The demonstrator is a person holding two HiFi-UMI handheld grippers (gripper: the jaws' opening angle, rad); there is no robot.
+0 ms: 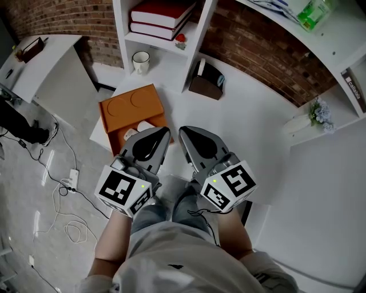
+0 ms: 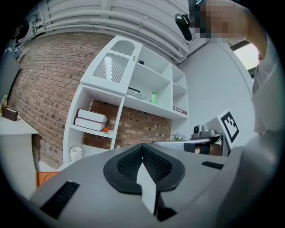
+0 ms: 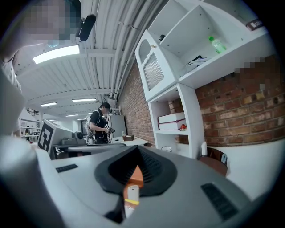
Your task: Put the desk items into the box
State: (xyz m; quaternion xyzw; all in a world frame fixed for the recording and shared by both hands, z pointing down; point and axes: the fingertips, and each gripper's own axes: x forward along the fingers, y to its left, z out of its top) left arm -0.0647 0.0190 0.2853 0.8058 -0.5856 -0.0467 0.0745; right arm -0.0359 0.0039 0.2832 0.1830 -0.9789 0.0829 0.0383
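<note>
The left gripper (image 1: 160, 137) and right gripper (image 1: 187, 136) were both closed on nothing, side by side at lower centre. The orange box (image 1: 131, 106), centre-left at the desk (image 1: 251, 134) edge, seemed to hold a pale item. The mug (image 1: 140, 62) and brown holder (image 1: 206, 81) at upper centre, either side of a shelf upright, were not yet boxed. Bare desk lay to the right.

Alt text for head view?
Looking down, a person holds the left gripper and right gripper side by side, both shut and empty, near an orange box on a white desk; a mug and books sit on shelves behind.
</note>
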